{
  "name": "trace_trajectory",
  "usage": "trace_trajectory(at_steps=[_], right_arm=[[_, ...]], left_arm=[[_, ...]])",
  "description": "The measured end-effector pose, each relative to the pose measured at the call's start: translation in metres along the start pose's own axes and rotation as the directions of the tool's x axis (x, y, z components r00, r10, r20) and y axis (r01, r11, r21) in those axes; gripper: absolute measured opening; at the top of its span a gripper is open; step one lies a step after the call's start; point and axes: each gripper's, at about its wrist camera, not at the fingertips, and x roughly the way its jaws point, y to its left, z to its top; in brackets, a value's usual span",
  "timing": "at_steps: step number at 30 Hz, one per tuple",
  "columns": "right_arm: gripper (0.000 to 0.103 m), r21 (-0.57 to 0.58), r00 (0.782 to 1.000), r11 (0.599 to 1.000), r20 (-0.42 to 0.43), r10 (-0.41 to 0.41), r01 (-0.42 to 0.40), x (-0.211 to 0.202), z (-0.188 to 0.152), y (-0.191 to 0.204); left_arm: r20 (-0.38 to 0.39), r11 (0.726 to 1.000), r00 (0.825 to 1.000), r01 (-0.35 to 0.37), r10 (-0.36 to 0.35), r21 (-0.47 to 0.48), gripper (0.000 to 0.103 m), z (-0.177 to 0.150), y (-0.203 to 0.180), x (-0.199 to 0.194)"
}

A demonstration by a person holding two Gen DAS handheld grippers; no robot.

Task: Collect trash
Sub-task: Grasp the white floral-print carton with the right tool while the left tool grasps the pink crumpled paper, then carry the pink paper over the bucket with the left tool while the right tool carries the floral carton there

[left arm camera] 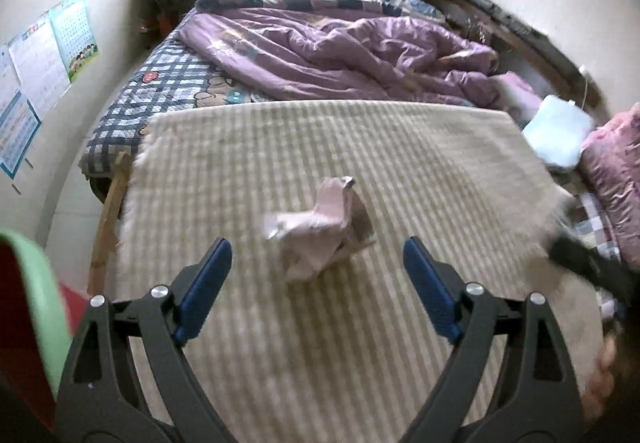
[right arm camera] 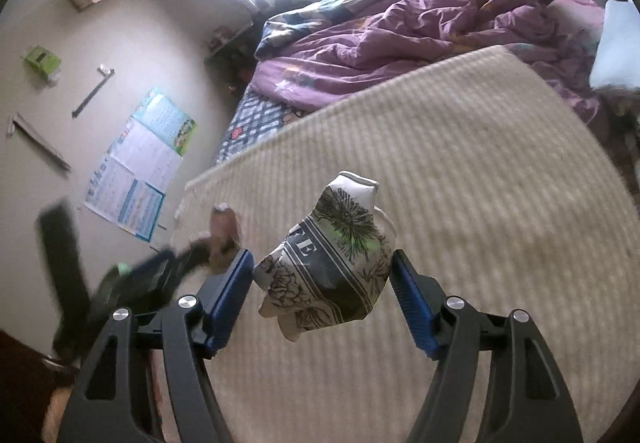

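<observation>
Gripping a crumpled paper cup (right arm camera: 326, 263) printed "FE" (rest unreadable), right gripper (right arm camera: 322, 277) holds it above the striped beige mat (right arm camera: 460, 203). Left gripper (left arm camera: 318, 267), spread wide, frames a pink crumpled wrapper (left arm camera: 320, 235) on that mat; purple quilt (left arm camera: 340, 55) beyond.

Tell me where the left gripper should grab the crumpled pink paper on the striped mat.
Pinch the crumpled pink paper across its wide lower body, bringing the left gripper down from above. It lies centred ahead of the open fingers; the upright flap on top looks too flimsy to hold.
</observation>
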Motion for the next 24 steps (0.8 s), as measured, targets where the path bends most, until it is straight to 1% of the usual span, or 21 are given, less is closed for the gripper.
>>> trace_trajectory(at_steps=[4, 5, 6, 7, 8, 9, 10, 13, 15, 16, 20, 24], right_arm=[[0.068, -0.011, 1.000, 1.000, -0.008, -0.010, 0.010, -0.012, -0.012, -0.013], [0.068, -0.014, 1.000, 1.000, -0.008, -0.011, 0.011, -0.015, -0.016, -0.015], [0.068, -0.018, 1.000, 1.000, -0.009, -0.011, 0.011, -0.017, -0.017, -0.017], [0.068, -0.024, 1.000, 1.000, -0.007, -0.010, 0.010, -0.019, -0.017, -0.019], [0.068, -0.031, 1.000, 0.999, -0.004, -0.010, 0.010, -0.022, -0.016, -0.020], [0.068, -0.041, 1.000, 0.999, 0.000, -0.009, 0.009, -0.024, -0.016, -0.019], [0.068, -0.048, 1.000, 0.999, 0.003, -0.007, 0.007, -0.026, -0.015, -0.020], [0.068, -0.090, 1.000, 0.996, 0.020, 0.000, 0.002, -0.033, -0.016, -0.014], [0.068, -0.130, 0.999, 0.992, 0.036, 0.007, -0.002, -0.038, -0.016, -0.004], [0.068, -0.143, 0.999, 0.990, 0.041, 0.010, -0.004, -0.039, -0.016, 0.000], [0.068, -0.197, 0.998, 0.980, 0.053, 0.036, -0.025, -0.043, -0.020, 0.021], [0.068, -0.234, 0.997, 0.971, 0.056, 0.060, -0.045, -0.042, -0.024, 0.040]], left_arm=[[-0.043, 0.999, 0.999, -0.033, 0.033, 0.003, 0.085, 0.005, -0.010, 0.027], [-0.056, 0.998, 0.997, -0.057, 0.056, -0.008, 0.080, 0.005, -0.009, 0.033], [-0.071, 0.997, 0.995, -0.072, 0.070, -0.027, 0.067, 0.004, -0.008, 0.037], [-0.074, 0.996, 0.995, -0.077, 0.074, -0.039, 0.067, 0.004, -0.008, 0.038], [-0.060, 0.995, 0.995, -0.084, 0.081, -0.052, 0.064, 0.004, -0.008, 0.035], [-0.057, 0.995, 0.995, -0.087, 0.084, -0.057, 0.059, 0.005, -0.009, 0.033], [-0.051, 0.994, 0.995, -0.092, 0.089, -0.061, 0.057, 0.004, -0.010, 0.029], [-0.030, 0.991, 0.995, -0.098, 0.095, -0.094, 0.055, 0.000, -0.009, 0.009], [0.017, 0.988, 0.995, -0.091, 0.094, -0.123, 0.055, -0.002, -0.011, -0.013], [0.051, 0.987, 0.994, -0.084, 0.092, -0.135, 0.055, -0.007, -0.013, -0.030], [0.125, 0.987, 0.988, -0.076, 0.094, -0.144, 0.055, -0.020, -0.024, -0.075], [0.161, 0.986, 0.981, -0.082, 0.106, -0.147, 0.055, -0.033, -0.029, -0.107]])
